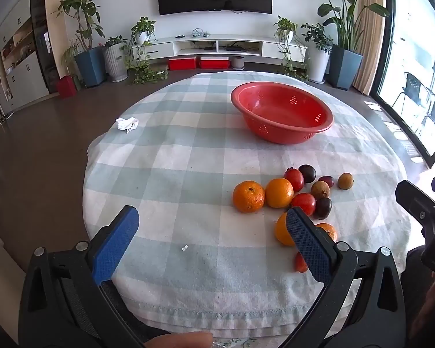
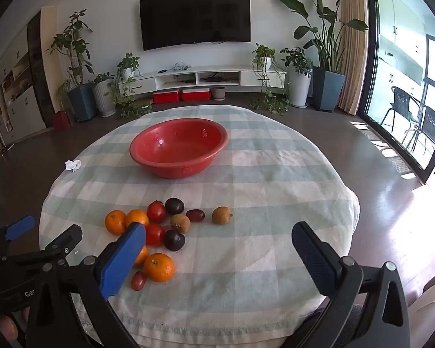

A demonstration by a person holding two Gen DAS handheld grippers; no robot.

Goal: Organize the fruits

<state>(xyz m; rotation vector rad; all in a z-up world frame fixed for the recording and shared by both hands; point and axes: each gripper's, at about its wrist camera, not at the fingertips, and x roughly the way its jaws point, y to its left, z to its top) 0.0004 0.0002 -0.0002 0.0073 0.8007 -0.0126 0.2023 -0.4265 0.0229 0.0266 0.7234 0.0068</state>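
Only the cut-off letters "Ge" show on the left hand-held gripper (image 2: 47, 233).

1. A round bench (image 2: 275, 203) covered by a pale green and white checked cloth (image 2: 246, 275).
2. On the cloth: an empty red bowl (image 2: 148, 156) toward the far side.
3. A cluster of fruits (image 2: 159, 232) near the front edge.
4. A crumpled white tissue (image 2: 73, 165) at the left edge.
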